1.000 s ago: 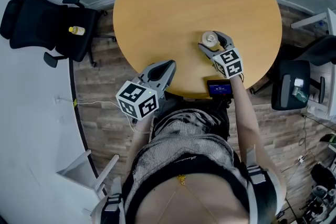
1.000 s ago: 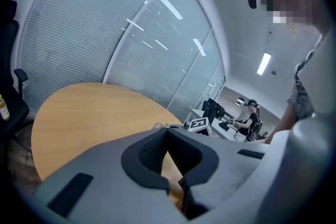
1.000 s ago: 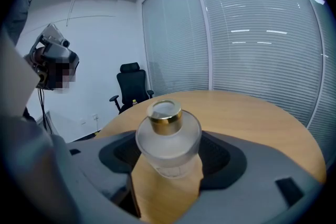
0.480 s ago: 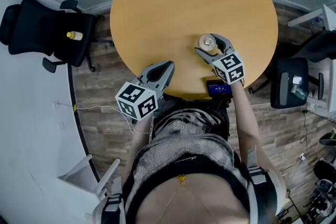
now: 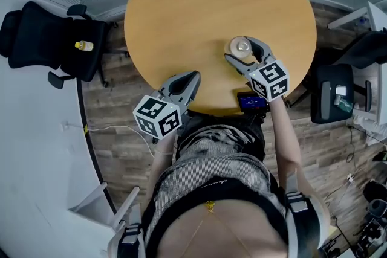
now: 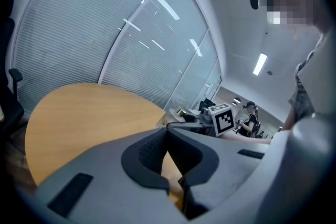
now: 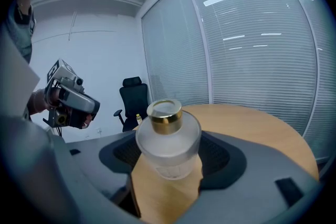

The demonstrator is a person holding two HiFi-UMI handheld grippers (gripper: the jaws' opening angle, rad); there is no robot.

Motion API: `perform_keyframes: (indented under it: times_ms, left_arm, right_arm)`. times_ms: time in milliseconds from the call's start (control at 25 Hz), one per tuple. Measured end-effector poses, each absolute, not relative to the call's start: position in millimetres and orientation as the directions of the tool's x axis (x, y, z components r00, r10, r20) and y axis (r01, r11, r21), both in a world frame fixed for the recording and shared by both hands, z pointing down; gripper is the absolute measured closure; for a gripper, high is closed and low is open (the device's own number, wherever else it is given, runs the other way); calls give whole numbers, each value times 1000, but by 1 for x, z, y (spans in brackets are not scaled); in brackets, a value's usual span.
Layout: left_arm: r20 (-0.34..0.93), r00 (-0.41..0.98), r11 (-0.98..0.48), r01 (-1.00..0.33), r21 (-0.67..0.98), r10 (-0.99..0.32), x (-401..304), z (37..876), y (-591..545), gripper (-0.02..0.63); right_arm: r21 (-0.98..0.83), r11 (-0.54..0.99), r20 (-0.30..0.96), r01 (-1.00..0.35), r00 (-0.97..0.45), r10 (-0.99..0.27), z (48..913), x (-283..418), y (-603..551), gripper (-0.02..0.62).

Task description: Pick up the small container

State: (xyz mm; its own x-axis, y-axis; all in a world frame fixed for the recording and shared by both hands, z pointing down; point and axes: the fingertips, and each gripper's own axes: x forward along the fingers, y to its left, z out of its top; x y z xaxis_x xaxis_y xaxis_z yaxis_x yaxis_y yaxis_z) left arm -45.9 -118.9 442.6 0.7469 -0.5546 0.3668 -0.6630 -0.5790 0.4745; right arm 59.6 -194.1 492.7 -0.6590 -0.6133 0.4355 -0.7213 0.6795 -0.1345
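1. Your right gripper (image 7: 169, 162) is clamped on the small jar (image 7: 167, 134), a pad pressed against each frosted side and the gold cap on top.
2. The jar is over the near right part of the round table (image 5: 199, 3). I can't tell whether it's lifted.
3. Your left gripper (image 5: 188, 78) has its jaws pressed together with nothing between them, at the table's near edge.

- Head view looks steeply down on the round table (image 5: 199, 9) from above.
- Both gripper views sit low, close over it, looking across the same tabletop.
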Motion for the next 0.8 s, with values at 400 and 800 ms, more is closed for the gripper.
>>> perform_keyframes:
  times_ms: [400, 800]
  left_arm:
    - [360, 757, -590, -652, 475, -545, -43, 443, -119, 601]
    - [359, 761, -594, -647, 477, -541, -44, 444, -116, 601]
  right_arm:
    - [-131, 675, 398, -726, -662, -634, 460, 60, -188, 258]
    - [-139, 664, 368, -735, -661, -654, 430, 61, -182, 258]
